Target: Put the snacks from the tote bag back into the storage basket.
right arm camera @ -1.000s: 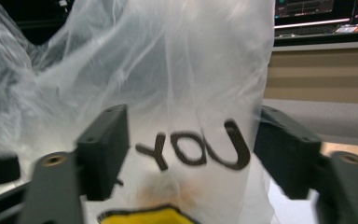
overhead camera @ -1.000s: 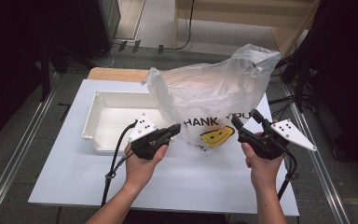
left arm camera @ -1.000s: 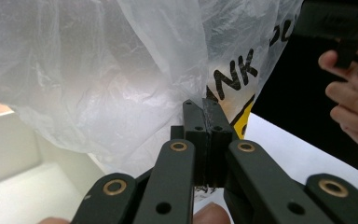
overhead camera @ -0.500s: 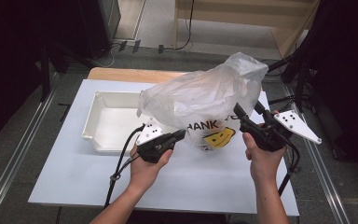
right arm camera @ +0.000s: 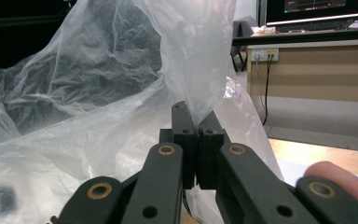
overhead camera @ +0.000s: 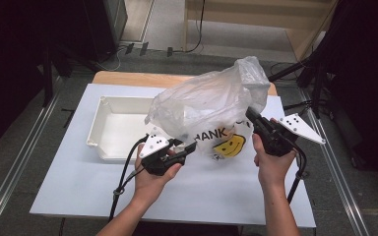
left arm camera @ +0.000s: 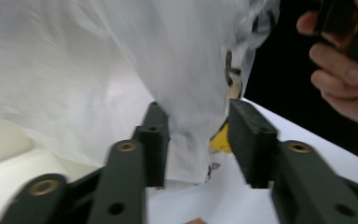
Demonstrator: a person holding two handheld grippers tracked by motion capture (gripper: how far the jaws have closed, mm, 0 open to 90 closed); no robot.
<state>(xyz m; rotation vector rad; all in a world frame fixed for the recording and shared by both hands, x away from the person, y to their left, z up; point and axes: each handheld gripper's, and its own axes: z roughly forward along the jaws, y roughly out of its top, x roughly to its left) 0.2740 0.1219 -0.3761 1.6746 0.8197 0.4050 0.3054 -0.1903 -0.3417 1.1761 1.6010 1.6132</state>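
Above the table (overhead camera: 78,187), right claw (right arm camera: 196,140) pinches upright bag (overhead camera: 211,108).

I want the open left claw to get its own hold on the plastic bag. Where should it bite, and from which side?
Probably the hanging fold of the translucent white plastic bag already between the left claw jaws; close straight in from the person's side, since the film drapes there in a thin gathered strip.

a white table (overhead camera: 78,191) carries a white tray (overhead camera: 113,130), with a plastic bag (overhead camera: 211,105) just beside it.
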